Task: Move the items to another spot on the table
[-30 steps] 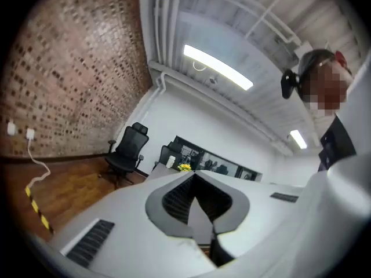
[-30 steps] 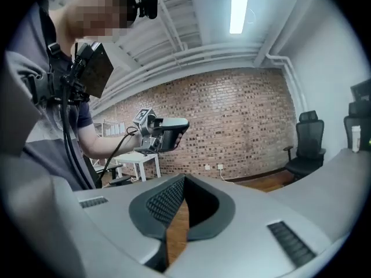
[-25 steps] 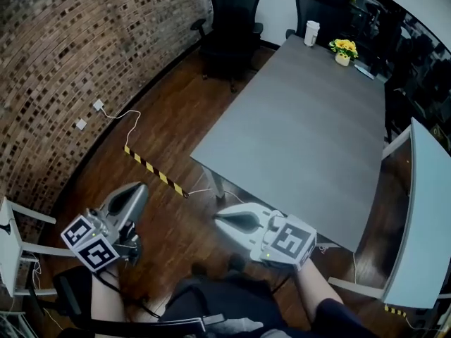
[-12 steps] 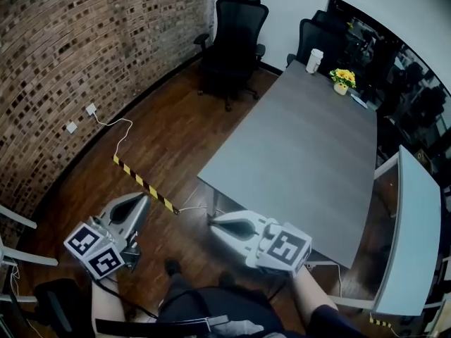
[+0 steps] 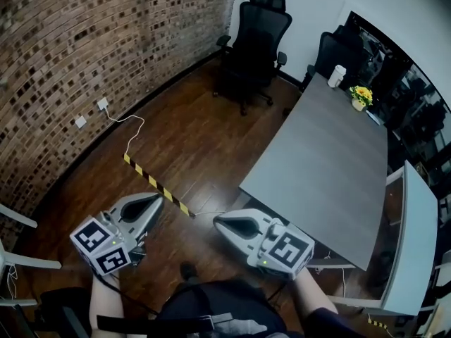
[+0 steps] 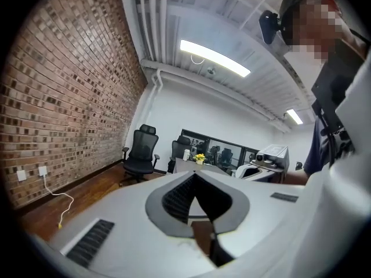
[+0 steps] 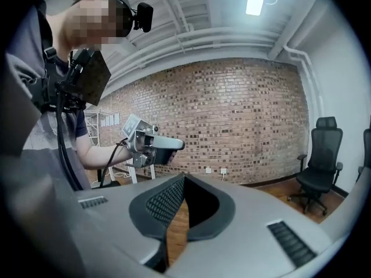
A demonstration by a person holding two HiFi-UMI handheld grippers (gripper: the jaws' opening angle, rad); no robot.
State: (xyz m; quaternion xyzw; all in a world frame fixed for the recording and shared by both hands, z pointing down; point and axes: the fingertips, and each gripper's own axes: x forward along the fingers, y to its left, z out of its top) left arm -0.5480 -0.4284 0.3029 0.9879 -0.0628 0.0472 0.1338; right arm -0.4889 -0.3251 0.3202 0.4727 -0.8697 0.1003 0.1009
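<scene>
Well apart: items at the table's far end, both tongs closed and empty

A white cup point(image 5: 337, 76) and a small pot of yellow flowers point(image 5: 361, 96) stand near each other at the far end of the long grey table point(image 5: 320, 167). Both are well away from the tongs, which hang over the wooden floor point(image 5: 190, 132) short of the table's near edge. The left tongs point(image 5: 155, 203) have their jaws together with nothing between them, and so do the right tongs point(image 5: 220, 221). A black office chair point(image 5: 255, 37) stands left of the table's far end.
</scene>
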